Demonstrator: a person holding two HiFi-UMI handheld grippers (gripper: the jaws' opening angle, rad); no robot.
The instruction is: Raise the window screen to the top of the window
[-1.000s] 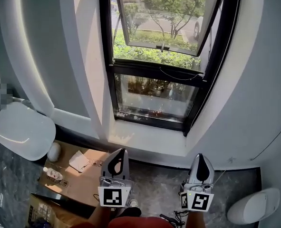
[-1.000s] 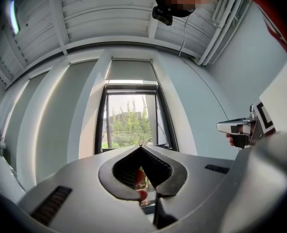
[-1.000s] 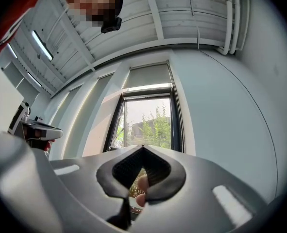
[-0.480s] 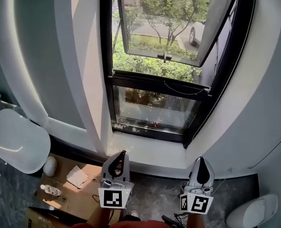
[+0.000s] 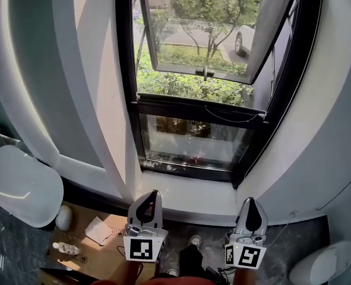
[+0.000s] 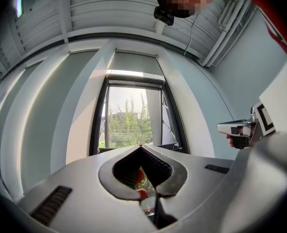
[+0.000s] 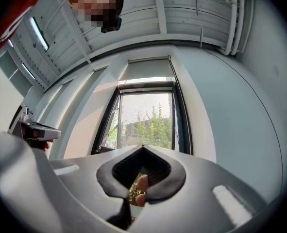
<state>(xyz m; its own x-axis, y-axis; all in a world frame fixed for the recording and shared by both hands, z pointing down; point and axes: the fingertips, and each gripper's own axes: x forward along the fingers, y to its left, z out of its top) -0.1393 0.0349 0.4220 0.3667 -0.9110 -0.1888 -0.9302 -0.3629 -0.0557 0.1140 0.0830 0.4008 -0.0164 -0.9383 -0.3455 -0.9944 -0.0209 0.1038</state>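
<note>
Currently, item by item, all placed against the window [image 5: 125, 100], a tall black-framed unit set in a white recess; left gripper [image 5: 153, 192]: below the window's left half, tips pointing toward it, tongs pressed together with nothing between them; right gripper [image 5: 251, 200]: below the window's right half, level with your left one, tongs likewise closed on nothing; casement sash [image 5: 190, 70]: upper part of the window, swung outward over the shrubs; crossbar [image 5: 181, 103]: across the window's middle, with a thin cord [image 5: 234, 113] drooping along its right end; lower pane [image 5: 190, 140]: beneath the crossbar; window screen: you cannot make out its mesh in any view, though a pale grey panel [image 6: 136, 62] sits at the window's head in your left gripper view; sill [image 5: 181, 190]: white, just ahead of both grippers' tips; cardboard box [image 5: 107, 251]: on the floor below and left of the window, bearing a water bottle [image 5: 65, 248] and a white packet [image 5: 98, 230]; white oval lid [image 5: 21, 186]: far left of the window; car [image 5: 244, 39]: outside, beyond the window's upper right.
</note>
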